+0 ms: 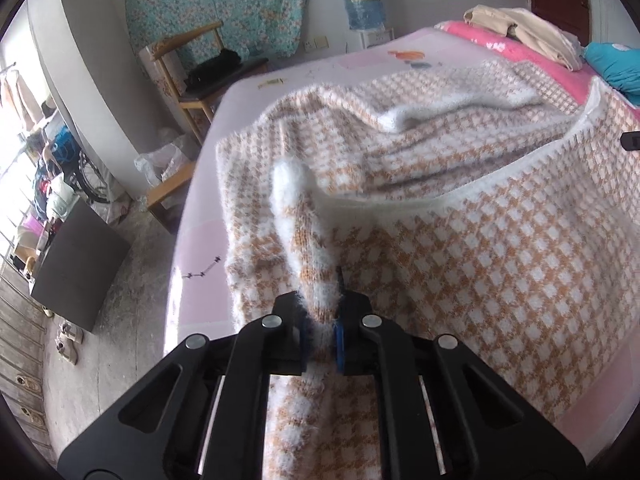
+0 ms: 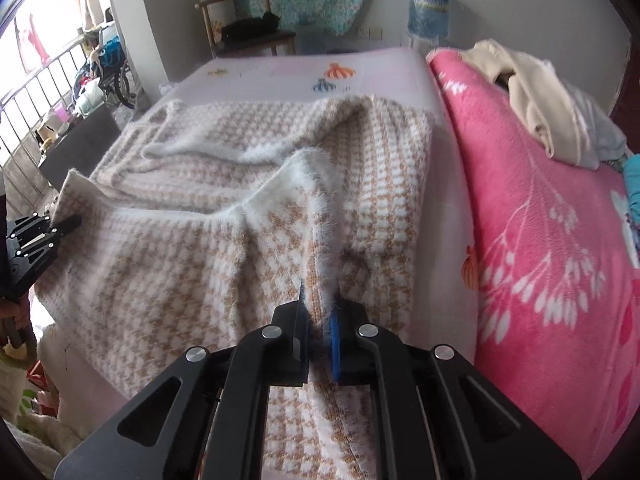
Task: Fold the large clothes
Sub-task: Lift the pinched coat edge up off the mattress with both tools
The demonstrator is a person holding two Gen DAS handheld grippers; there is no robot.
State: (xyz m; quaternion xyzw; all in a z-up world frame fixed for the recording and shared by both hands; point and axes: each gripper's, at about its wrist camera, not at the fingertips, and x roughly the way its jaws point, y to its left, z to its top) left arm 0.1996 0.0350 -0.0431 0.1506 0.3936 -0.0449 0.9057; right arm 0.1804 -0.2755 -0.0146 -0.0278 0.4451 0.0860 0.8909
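Both tongs pinch the near hem of a fuzzy houndstooth sweater [image 2: 192, 248]: left gripper [image 1: 320, 312], right gripper [image 2: 318, 316]. The fold looks just begun; next, carry the hem away toward the collar [image 2: 240, 148] ahead.

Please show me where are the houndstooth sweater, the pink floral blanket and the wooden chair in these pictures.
houndstooth sweater [image 2: 168, 272]: right wrist view, on its flat checked body.
pink floral blanket [image 2: 520, 208]: right wrist view, on bare pink pile beside the white branch print.
wooden chair [image 1: 188, 46]: left wrist view, on its curved top rail.
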